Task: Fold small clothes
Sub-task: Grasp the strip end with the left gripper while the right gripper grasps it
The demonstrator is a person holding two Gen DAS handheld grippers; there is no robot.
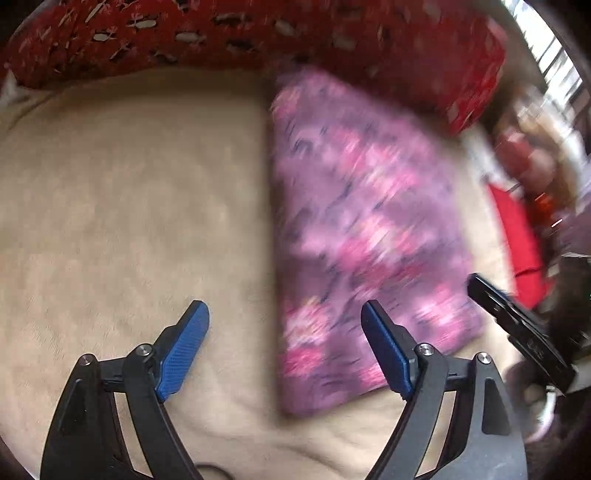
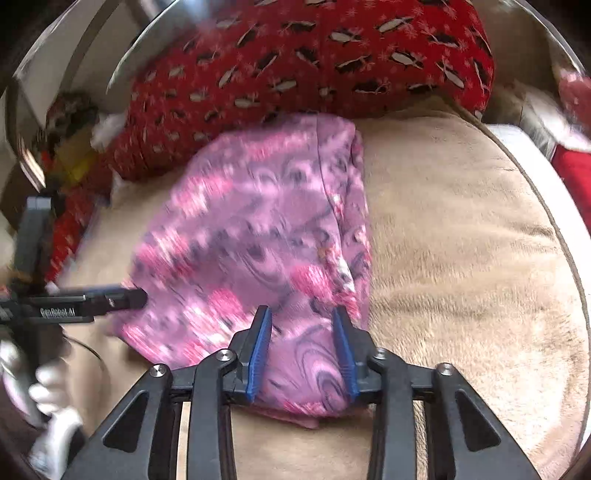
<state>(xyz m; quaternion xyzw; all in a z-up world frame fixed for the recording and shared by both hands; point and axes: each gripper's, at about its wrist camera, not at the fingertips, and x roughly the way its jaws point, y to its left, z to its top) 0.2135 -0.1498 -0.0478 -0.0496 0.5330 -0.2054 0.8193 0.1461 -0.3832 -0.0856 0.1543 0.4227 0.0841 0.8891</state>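
Note:
A pink and purple patterned garment [image 1: 362, 229] lies folded on a beige plush surface [image 1: 129, 206]; it also shows in the right wrist view [image 2: 258, 236]. My left gripper [image 1: 284, 314] is open and empty, hovering over the garment's left edge. My right gripper [image 2: 301, 317] is partly open, its blue pads on either side of the garment's near edge; the cloth bulges between them. The right gripper shows at the right edge of the left wrist view [image 1: 517, 325]. The left gripper shows at the left of the right wrist view [image 2: 122, 297], its tip at the garment's left edge.
A red pillow with a fish pattern [image 2: 314, 62] lies behind the garment, also in the left wrist view [image 1: 258, 33]. A red cloth [image 1: 521, 240] lies at the right. A metal rim [image 2: 546, 206] curves around the beige surface [image 2: 461, 258].

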